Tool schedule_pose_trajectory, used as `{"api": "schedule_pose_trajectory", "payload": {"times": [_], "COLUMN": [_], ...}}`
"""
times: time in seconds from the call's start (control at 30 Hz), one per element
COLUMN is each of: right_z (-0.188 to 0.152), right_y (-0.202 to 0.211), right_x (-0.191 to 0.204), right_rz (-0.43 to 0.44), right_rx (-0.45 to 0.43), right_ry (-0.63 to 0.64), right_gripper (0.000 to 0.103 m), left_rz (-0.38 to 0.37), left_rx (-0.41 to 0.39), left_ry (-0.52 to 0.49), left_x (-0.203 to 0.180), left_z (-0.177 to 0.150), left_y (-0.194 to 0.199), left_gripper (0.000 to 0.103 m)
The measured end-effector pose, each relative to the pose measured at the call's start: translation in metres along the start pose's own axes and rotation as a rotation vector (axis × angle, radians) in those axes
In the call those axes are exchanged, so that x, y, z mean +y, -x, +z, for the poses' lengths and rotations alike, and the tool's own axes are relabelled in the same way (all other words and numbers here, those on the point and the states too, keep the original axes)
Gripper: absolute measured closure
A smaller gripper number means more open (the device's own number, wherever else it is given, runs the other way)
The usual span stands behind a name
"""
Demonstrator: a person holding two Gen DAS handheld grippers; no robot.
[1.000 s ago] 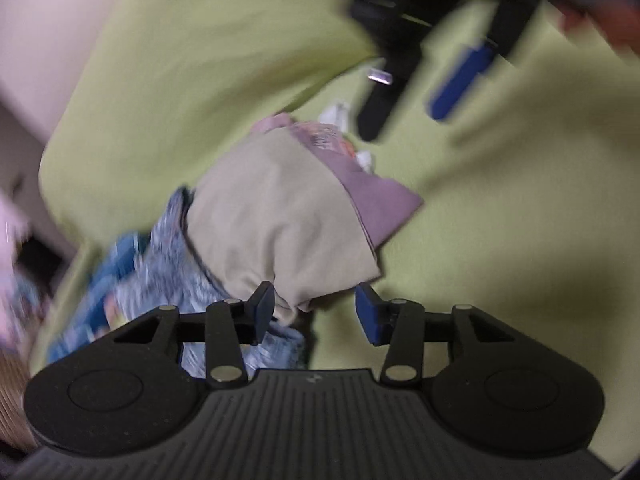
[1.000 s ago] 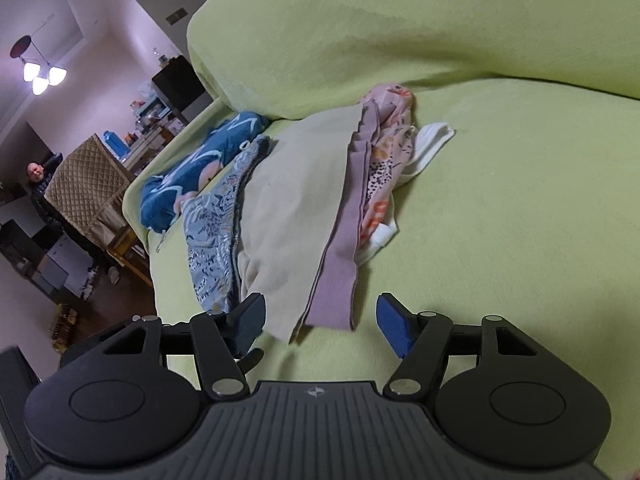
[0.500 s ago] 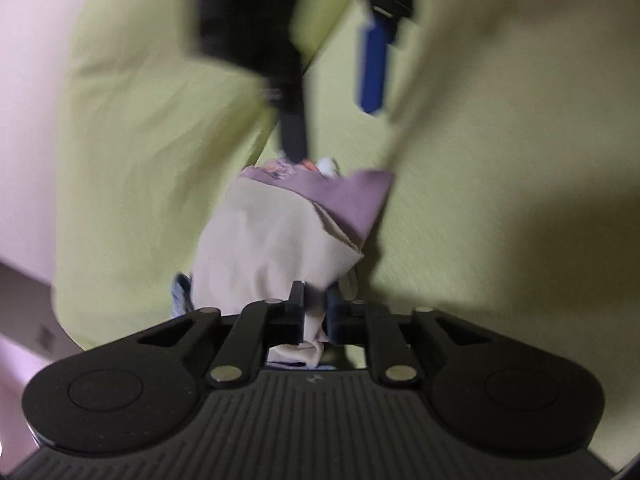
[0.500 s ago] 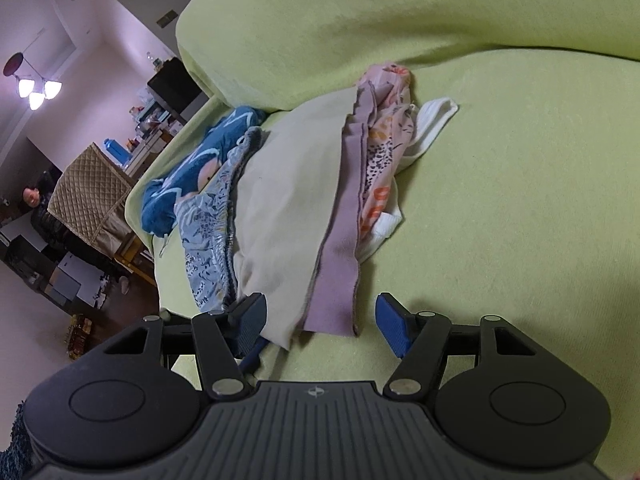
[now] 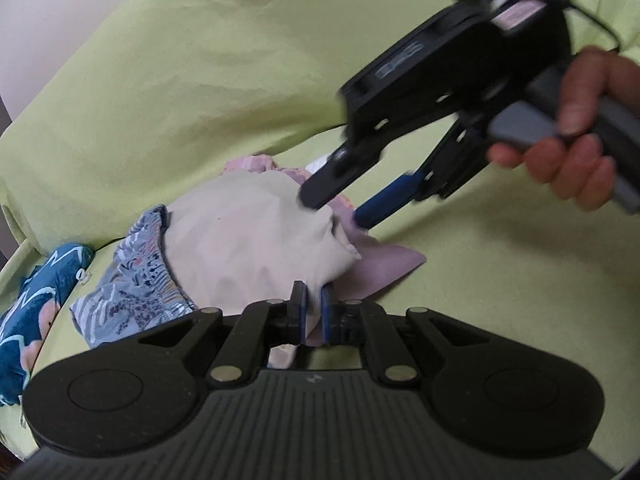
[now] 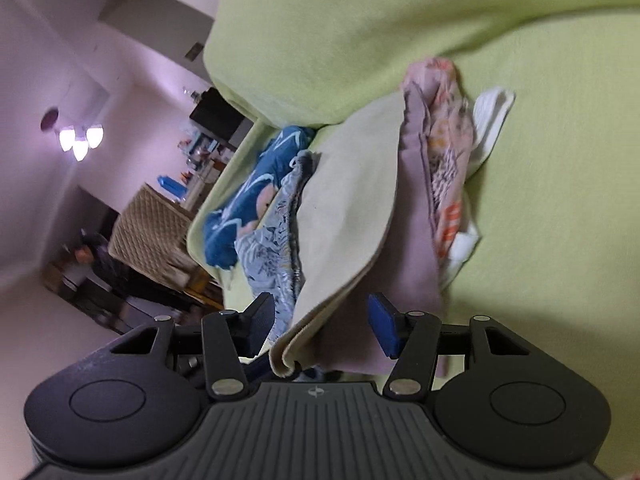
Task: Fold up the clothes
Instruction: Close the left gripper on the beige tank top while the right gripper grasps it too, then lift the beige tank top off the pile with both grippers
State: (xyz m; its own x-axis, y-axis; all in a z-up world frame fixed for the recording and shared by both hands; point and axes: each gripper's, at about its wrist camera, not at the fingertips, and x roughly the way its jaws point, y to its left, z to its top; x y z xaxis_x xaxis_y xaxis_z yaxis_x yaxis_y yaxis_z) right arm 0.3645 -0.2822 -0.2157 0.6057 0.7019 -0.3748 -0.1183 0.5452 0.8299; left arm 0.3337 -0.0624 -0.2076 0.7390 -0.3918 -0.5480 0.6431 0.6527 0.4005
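The left tool [image 5: 311, 312] pinches the beige cloth [image 5: 256, 240]; the right tool [image 6: 320, 320], jaws apart, straddles its edge beside patterned garments [image 6: 276, 240].

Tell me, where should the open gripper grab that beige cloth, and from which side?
Judging by its pose, the near hem of the beige cloth, approached straight on. That edge lifts off the green cover between the right gripper's open fingers, while the left gripper pinches another corner.
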Motion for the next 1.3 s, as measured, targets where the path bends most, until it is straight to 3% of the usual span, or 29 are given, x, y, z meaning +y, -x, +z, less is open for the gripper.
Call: {"api": "schedule_pose_trajectory", "payload": {"times": [0.1, 0.17, 0.2, 0.3, 0.37, 0.4, 0.47, 0.5, 0.6, 0.73, 0.93, 1.13, 1.27, 1.3], "right_z": [0.002, 0.002, 0.002, 0.003, 0.005, 0.006, 0.01, 0.012, 0.021, 0.04, 0.094, 0.127, 0.117, 0.11], "right_y": [-0.019, -0.03, -0.034, -0.038, -0.038, -0.038, -0.036, -0.035, -0.032, -0.025, 0.002, 0.087, 0.168, 0.189], "right_x": [-0.015, -0.024, -0.026, -0.026, -0.022, -0.02, -0.013, -0.009, 0.007, 0.041, 0.137, 0.224, 0.243, 0.241], "right_rz": [0.022, 0.055, 0.076, 0.098, 0.117, 0.126, 0.14, 0.141, 0.14, 0.185, 0.269, 0.326, 0.305, 0.29], "right_rx": [0.027, 0.037, 0.037, 0.023, 0.013, 0.007, -0.005, -0.011, -0.031, -0.095, -0.236, -0.412, -0.522, -0.535], "right_ry": [-0.115, -0.183, -0.204, -0.224, -0.23, -0.229, -0.222, -0.214, -0.173, -0.109, 0.061, 0.205, 0.255, 0.259], "right_gripper": [0.06, 0.088, 0.094, 0.097, 0.097, 0.097, 0.098, 0.098, 0.099, 0.101, 0.101, 0.101, 0.101, 0.101], "left_rz": [0.01, 0.019, 0.025, 0.064, 0.119, 0.146, 0.19, 0.206, 0.257, 0.315, 0.419, 0.301, 0.116, 0.058], "left_rx": [-0.002, 0.005, 0.007, -0.002, -0.008, -0.01, -0.012, -0.015, -0.065, -0.15, -0.288, -0.461, -0.517, -0.513], "left_ry": [-0.031, -0.043, -0.047, -0.067, -0.069, -0.055, 0.003, 0.043, 0.073, -0.036, -0.09, -0.009, 0.093, 0.117], "left_x": [-0.006, -0.011, -0.016, -0.028, -0.033, -0.032, -0.022, -0.014, 0.006, 0.024, 0.08, 0.098, 0.071, 0.062], "left_z": [-0.006, -0.008, -0.009, -0.007, -0.006, -0.005, -0.003, -0.001, 0.007, 0.035, 0.118, 0.204, 0.221, 0.217], "left_y": [-0.001, -0.005, -0.005, -0.008, -0.014, -0.017, -0.021, -0.02, -0.01, 0.012, 0.056, 0.135, 0.183, 0.192], "left_gripper": [0.095, 0.092, 0.088, 0.056, 0.053, 0.057, 0.081, 0.098, 0.099, 0.099, 0.099, 0.099, 0.097, 0.092]}}
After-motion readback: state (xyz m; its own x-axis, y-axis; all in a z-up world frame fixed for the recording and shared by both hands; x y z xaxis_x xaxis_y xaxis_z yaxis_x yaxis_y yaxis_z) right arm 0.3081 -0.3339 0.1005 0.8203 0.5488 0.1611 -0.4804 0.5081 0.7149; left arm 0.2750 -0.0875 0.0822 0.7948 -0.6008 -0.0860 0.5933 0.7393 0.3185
